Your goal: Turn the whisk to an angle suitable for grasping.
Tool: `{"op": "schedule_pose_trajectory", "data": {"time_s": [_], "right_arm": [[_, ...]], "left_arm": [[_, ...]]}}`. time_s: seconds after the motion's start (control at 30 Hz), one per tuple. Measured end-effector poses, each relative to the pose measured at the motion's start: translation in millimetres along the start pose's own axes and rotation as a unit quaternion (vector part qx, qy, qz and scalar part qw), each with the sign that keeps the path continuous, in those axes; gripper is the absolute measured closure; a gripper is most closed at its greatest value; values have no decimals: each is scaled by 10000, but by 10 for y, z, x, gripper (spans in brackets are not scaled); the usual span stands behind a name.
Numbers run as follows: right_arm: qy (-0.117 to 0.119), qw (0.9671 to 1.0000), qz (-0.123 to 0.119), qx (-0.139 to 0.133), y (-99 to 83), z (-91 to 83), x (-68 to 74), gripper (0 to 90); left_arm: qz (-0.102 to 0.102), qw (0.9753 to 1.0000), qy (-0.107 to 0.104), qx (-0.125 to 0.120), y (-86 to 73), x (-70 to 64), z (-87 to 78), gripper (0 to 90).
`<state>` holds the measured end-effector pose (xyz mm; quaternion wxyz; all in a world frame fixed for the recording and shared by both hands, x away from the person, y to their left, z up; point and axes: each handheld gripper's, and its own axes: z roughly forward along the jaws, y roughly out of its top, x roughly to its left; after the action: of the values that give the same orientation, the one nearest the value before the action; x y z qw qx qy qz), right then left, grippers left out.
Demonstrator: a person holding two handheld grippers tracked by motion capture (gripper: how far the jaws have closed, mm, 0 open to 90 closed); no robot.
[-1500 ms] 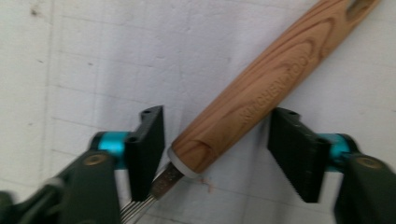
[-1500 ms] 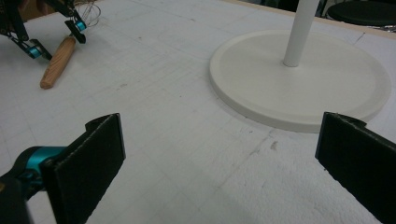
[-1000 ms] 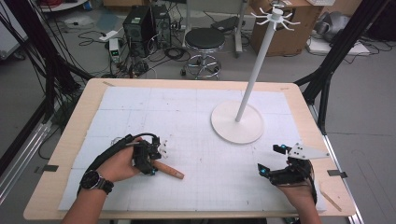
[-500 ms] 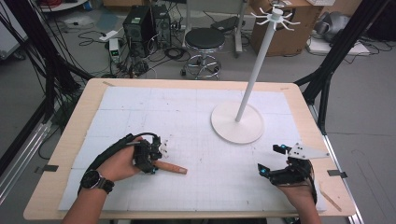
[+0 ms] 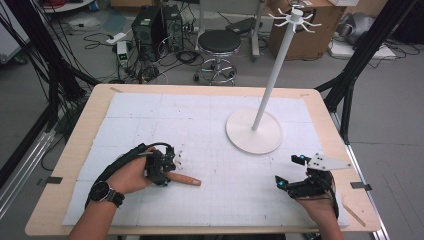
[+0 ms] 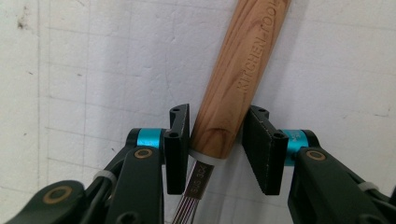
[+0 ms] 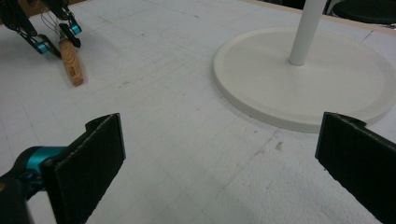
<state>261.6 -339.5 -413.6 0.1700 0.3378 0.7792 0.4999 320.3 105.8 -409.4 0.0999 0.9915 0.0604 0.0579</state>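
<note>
A whisk with a wooden handle (image 5: 186, 179) lies on the white mat at the front left, its thin wires (image 5: 178, 151) behind my left gripper (image 5: 166, 173). In the left gripper view the handle (image 6: 238, 70), stamped KITCHEN TOOL, runs up between the jaws, and the left gripper (image 6: 217, 114) is shut on its lower end by the metal wires (image 6: 194, 196). My right gripper (image 5: 288, 171) rests open at the front right, nothing between its pads (image 7: 91, 154). The right gripper view shows the handle (image 7: 72, 65) and the left gripper (image 7: 53, 28) far off.
A white hanger stand with a round base (image 5: 240, 135) and a tall pole (image 5: 272, 70) stands at the back right of the mat, close in front of the right gripper (image 7: 219, 140). A stool (image 5: 219, 42) and cables sit beyond the table.
The handle's free end has shifted slightly right and away with the left gripper. The right gripper has stayed put.
</note>
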Motion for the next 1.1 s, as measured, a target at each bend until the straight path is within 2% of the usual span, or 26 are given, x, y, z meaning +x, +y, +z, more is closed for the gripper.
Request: {"op": "schedule_pose_trajectory", "data": {"time_s": [0.13, 0.23, 0.33, 0.43, 0.57, 0.6, 0.73, 0.77, 0.87, 0.9, 0.93, 0.97, 1.0, 1.03, 1.07, 1.1], "right_arm": [[3, 10000, 1, 0, 0, 0, 0, 2], [-13, 10000, -10, -6, -1, -5, -6, 2], [-7, 10000, -11, -6, -3, -5, -9, 2], [5, 10000, 5, 11, -4, -4, -6, 2], [6, 10000, 12, 13, -4, -5, -7, 2], [1, 10000, 18, 11, -4, -5, -7, 2], [-3, 10000, 2, 5, -4, -5, -8, 2], [-3, 10000, 2, 5, -4, -5, -8, 2], [-9, 10000, 5, 0, -2, -8, -7, 2], [-9, 10000, 15, 5, -1, -10, -6, 2], [-9, 10000, 15, 5, -1, -10, -6, 2], [-5, 10000, 21, 0, -2, -9, -5, 2], [-10, 10000, 14, 7, -1, -10, -6, 2], [-11, 10000, 6, 6, -1, -9, -7, 2], [-7, 10000, 2, -1, -2, -8, -8, 2], [-5, 10000, 9, -3, -1, -8, -8, 2]], "left_arm": [[47, 10000, -27, 20, 29, -13, -3, 649], [60, 9998, -169, 2, 46, -11, -10, 675], [-59, 9996, -272, -95, 54, -22, -28, 695], [-67, 9995, -274, -154, 52, -21, -52, 696], [-130, 9988, -237, -400, 40, -13, -130, 697], [-209, 9979, -252, -561, 33, -10, -176, 697], [-347, 9948, -188, -943, 20, -2, -280, 697], [-347, 9948, -188, -943, 20, -2, -280, 697], [-496, 9904, -186, -1276, 1, 14, -365, 698], [-597, 9868, -223, -1492, -16, 31, -412, 698], [-597, 9868, -223, -1492, -16, 31, -412, 698], [-656, 9845, -208, -1615, -24, 34, -435, 698], [-719, 9820, -237, -1730, -35, 43, -456, 698], [-819, 9773, -268, -1935, -53, 57, -500, 699], [-819, 9773, -268, -1935, -53, 57, -500, 699], [-936, 9718, -326, -2140, -72, 73, -537, 699]]}}
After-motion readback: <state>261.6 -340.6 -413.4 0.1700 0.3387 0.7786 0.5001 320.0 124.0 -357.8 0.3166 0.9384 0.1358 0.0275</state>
